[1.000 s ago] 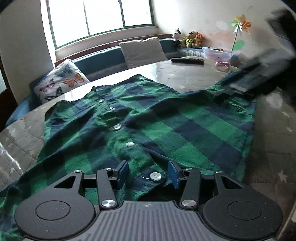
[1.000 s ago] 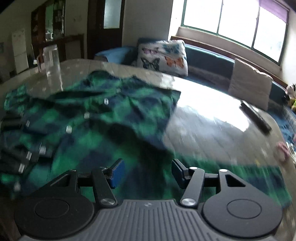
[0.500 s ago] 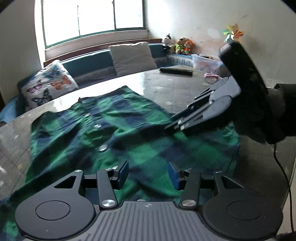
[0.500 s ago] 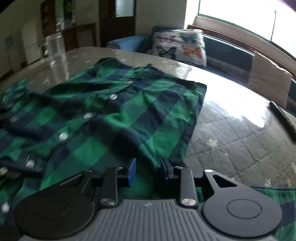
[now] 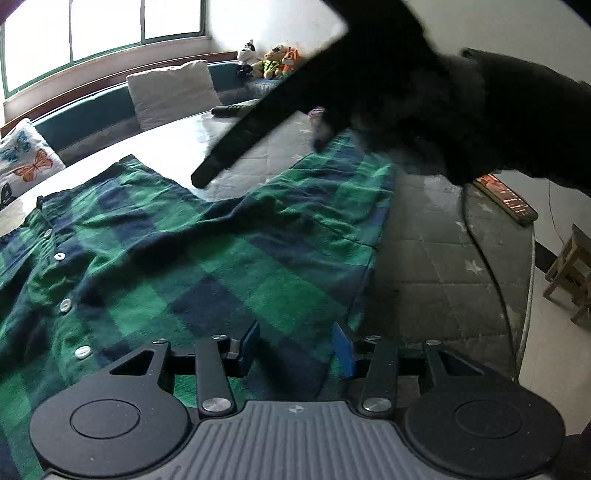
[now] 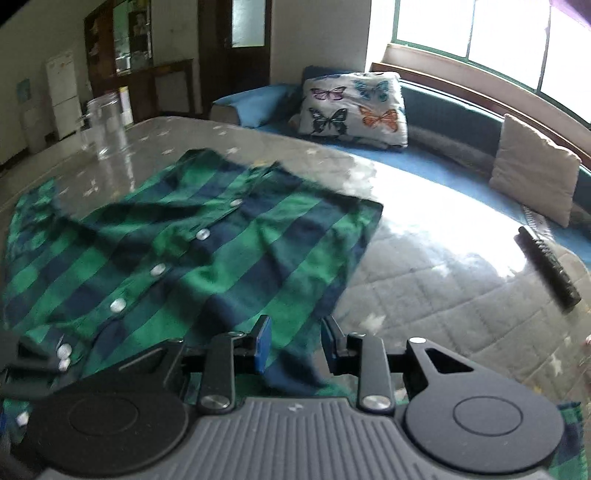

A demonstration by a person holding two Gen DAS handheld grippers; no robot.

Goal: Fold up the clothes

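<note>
Both grippers are working the shirt [image 5: 229, 258], which is lying spread, buttons up, on the quilted table [image 5: 436, 266]. Nearest, at the shirt's hem, the left gripper [image 5: 295, 345] is closing its jaws right now, green-and-navy cloth lying between the blue pads; they are looking clear of the fabric, not yet pressing. The right gripper [image 6: 293, 345] is holding its pads part-way in, with a fold of the shirt's near edge bunched between them; whether it is actually pinching, I cannot tell. In the left view the right gripper [image 5: 236, 147] is reaching in dark and blurred above the shirt's far side. A sleeve of the shirt is trailing off toward the far right. Beyond the shirt a glass jar [image 6: 105, 125] is standing on the table, and a remote [image 6: 546, 269] is lying well off to the shirt's right. Further back, behind the shirt, a butterfly cushion [image 6: 351, 105] and a plain cushion [image 6: 532, 184] are sitting on the bench under the window [image 6: 498, 33].
</note>
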